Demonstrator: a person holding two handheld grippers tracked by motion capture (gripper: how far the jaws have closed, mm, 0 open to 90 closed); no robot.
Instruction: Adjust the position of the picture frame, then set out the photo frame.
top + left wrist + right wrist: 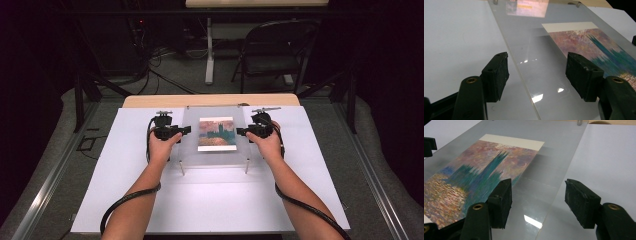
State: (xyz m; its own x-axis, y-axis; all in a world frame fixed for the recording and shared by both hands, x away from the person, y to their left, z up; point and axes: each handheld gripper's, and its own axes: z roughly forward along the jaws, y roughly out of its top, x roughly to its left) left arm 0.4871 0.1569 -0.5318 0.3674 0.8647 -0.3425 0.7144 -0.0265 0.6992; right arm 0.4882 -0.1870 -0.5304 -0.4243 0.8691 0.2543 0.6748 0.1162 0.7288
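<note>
A clear acrylic sheet [215, 159] rests on short metal standoffs [182, 167] over a colourful painted print [217, 133]. My left gripper [186, 130] is at the sheet's left edge, held in the left hand. In the left gripper view, the left gripper [537, 60] is open, its jaws straddling the edge of the sheet [529, 27], with the print [596, 47] to the right. My right gripper [241, 131] is at the sheet's right edge. In the right gripper view, the right gripper [539, 185] is also open, astride the edge of the sheet [559, 142] beside the print [481, 170].
A white board [125, 150] covers the wooden table [150, 100] under the sheet. Beyond the table stand a black folding chair [280, 50] and a white table leg [210, 55], with cables [150, 60] on the floor. Black cables trail from both grippers along the forearms.
</note>
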